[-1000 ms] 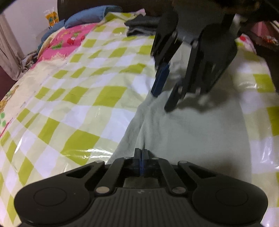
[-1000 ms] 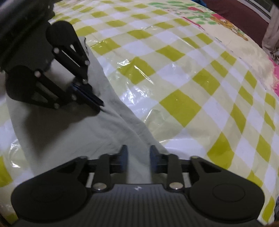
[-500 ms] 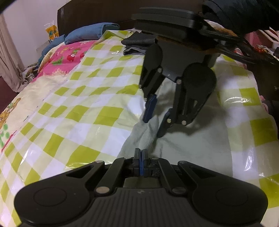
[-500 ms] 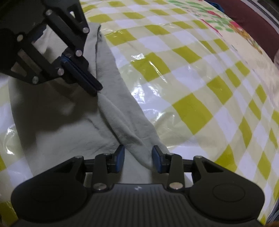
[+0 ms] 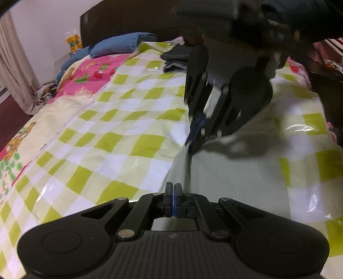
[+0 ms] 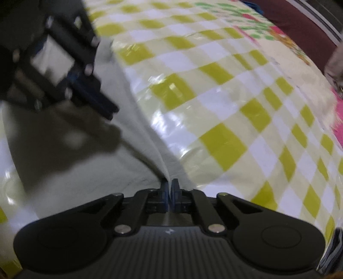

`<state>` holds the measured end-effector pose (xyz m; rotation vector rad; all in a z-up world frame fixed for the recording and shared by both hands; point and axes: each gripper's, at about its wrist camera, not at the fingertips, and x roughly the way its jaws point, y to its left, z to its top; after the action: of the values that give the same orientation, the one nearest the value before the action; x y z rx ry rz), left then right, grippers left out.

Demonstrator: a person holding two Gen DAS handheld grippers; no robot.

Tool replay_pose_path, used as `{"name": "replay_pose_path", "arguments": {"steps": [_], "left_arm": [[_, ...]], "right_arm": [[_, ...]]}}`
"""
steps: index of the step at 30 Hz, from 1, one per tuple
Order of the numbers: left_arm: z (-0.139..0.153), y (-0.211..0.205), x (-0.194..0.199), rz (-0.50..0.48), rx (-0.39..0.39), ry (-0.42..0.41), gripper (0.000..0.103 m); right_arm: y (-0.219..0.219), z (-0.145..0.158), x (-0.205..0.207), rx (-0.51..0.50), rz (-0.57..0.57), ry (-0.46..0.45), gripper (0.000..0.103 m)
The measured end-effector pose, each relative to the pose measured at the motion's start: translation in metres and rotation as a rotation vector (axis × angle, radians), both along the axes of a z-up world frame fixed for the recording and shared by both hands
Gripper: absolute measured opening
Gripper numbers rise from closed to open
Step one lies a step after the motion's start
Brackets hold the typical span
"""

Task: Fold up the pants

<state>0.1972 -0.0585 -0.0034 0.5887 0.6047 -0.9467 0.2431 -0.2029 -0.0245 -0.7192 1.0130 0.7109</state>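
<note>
The pale grey-green pants (image 5: 231, 176) lie on a yellow-and-white checked cover (image 5: 111, 137). In the left wrist view my left gripper (image 5: 173, 190) is shut at the pants' near left edge, with cloth pinched at its tips. Farther along the same edge, my right gripper (image 5: 193, 143) points down, shut on the cloth. In the right wrist view my right gripper (image 6: 170, 185) is shut on a raised ridge of the pants (image 6: 90, 169). That ridge runs up to my left gripper (image 6: 110, 112) at the upper left, which is blurred.
A stack of dark folded clothes (image 5: 175, 59) sits at the far end of the checked cover (image 6: 225, 103). A blue pillow (image 5: 122, 44) and a pink patterned sheet (image 5: 94, 70) lie far left, under a dark headboard (image 5: 128, 19). A curtain (image 5: 15, 70) hangs at the left.
My right gripper's jaws have closed on the pants' edge, which stood loose between them before. The edge now stands up as a ridge between both grippers. My left gripper rose a little.
</note>
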Motion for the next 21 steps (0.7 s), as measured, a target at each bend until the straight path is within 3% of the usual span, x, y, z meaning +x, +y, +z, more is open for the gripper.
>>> {"name": "replay_pose_path", "arguments": {"steps": [4, 7, 9, 12, 16, 21], "left_arm": [[-0.011, 0.004, 0.015, 0.067, 0.015, 0.004, 0.017], [-0.025, 0.004, 0.019, 0.104, 0.062, 0.009, 0.017], [-0.029, 0.007, 0.015, 0.111, 0.082, 0.007, 0.018], [-0.029, 0.013, 0.006, 0.121, 0.084, -0.004, 0.018], [-0.022, 0.015, -0.011, 0.132, 0.055, 0.017, 0.018], [-0.027, 0.002, -0.046, 0.076, 0.070, 0.091, 0.019]], "right_arm": [[0.003, 0.016, 0.011, 0.046, -0.034, -0.051, 0.003], [0.009, -0.002, 0.020, 0.000, -0.057, -0.042, 0.015], [0.006, -0.016, 0.014, -0.046, -0.082, -0.063, 0.040], [-0.021, -0.014, -0.003, 0.010, -0.169, -0.088, 0.063], [-0.082, 0.004, -0.033, 0.064, -0.374, -0.152, 0.064], [-0.178, 0.016, -0.071, 0.126, -0.786, -0.196, 0.065]]}}
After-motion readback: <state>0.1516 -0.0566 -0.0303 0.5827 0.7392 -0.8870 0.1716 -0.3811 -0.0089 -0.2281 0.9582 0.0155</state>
